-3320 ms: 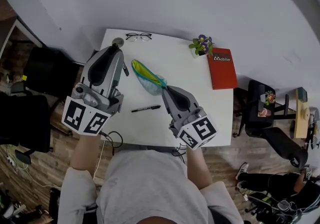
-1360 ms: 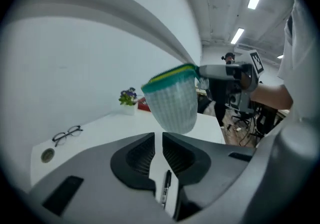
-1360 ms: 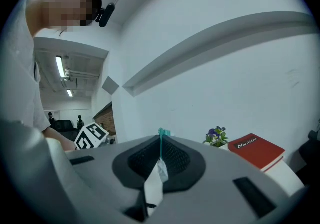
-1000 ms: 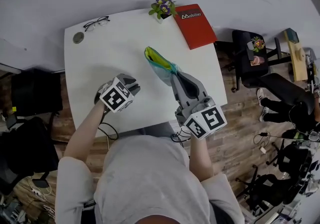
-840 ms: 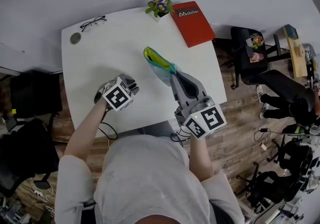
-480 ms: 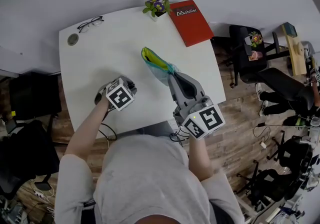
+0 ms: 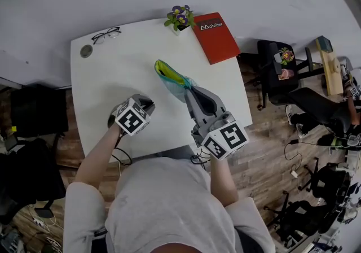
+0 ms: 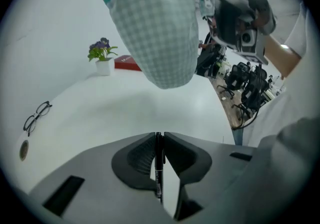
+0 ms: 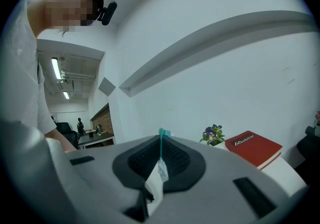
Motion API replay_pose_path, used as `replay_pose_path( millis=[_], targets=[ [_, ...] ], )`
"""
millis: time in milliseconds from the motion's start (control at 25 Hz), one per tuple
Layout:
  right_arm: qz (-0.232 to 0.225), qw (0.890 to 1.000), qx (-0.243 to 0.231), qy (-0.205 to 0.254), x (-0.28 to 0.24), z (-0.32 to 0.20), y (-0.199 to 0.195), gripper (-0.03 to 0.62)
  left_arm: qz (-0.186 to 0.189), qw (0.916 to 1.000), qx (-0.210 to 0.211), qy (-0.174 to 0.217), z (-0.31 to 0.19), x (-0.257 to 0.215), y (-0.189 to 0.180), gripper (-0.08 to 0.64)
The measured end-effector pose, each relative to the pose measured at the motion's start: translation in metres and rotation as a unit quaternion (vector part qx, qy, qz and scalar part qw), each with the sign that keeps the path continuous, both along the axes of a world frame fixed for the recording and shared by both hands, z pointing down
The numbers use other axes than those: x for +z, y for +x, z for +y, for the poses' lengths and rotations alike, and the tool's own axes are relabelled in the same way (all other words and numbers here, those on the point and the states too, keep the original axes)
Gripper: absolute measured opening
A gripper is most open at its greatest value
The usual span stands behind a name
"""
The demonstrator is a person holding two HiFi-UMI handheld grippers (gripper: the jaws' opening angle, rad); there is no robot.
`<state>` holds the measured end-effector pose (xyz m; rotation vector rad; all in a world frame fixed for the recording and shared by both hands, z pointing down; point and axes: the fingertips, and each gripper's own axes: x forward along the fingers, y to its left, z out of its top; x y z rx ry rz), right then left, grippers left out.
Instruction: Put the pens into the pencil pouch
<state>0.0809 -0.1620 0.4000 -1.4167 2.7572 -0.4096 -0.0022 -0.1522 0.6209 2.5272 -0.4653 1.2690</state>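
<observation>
Pen (image 8: 158,174) now in left gripper (image 8: 159,137)

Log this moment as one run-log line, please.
left gripper: shut on pen | right gripper: shut on pencil pouch, holding it up | pen: outside pouch

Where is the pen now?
In the left gripper view, the pen is clamped in the left gripper's jaws above the table, facing the pouch that the right gripper holds.

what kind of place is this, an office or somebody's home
Probably an office: a white desk carrying a red book and glasses, black swivel chairs beside it, and ceiling strip lights in the room behind.
</observation>
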Motion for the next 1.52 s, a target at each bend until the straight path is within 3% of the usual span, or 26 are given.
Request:
replay_pose_path(
  millis=[200, 320, 440, 720, 1000, 1240, 1400, 1520],
  targets=[
    [0.001, 1.000, -0.021, 0.010, -0.007, -0.011, -0.012, 0.035, 0.095, 0.9908, -0.080, 0.052, -0.030, -0.059, -0.013, 0.071],
    [0.003, 0.999, -0.032, 0.014, -0.011, -0.018, -0.018, 0.035, 0.147, 0.9764, -0.126, 0.095, -0.047, -0.097, -0.026, 0.071],
    [0.003, 0.999, -0.044, 0.017, -0.014, -0.022, -0.025, 0.035, 0.197, 0.9561, -0.168, 0.137, -0.059, -0.133, -0.039, 0.071],
    [-0.001, 0.997, -0.072, 0.017, -0.017, -0.028, -0.042, 0.035, 0.312, 0.8909, -0.240, 0.227, -0.075, -0.218, -0.071, 0.071],
    [-0.006, 0.995, -0.096, 0.017, -0.018, -0.024, -0.061, 0.035, 0.418, 0.8148, -0.267, 0.300, -0.074, -0.303, -0.093, 0.071],
    [-0.010, 0.994, -0.109, 0.022, -0.022, -0.017, -0.070, 0.035, 0.504, 0.7469, -0.273, 0.337, -0.067, -0.361, -0.099, 0.071],
    [-0.013, 0.993, -0.116, 0.025, -0.025, -0.012, -0.075, 0.035, 0.542, 0.7179, -0.274, 0.341, -0.065, -0.380, -0.097, 0.071],
    [-0.015, 0.992, -0.120, 0.028, -0.028, -0.008, -0.078, 0.035, 0.556, 0.7094, -0.276, 0.334, -0.065, -0.382, -0.090, 0.071]
  ],
)
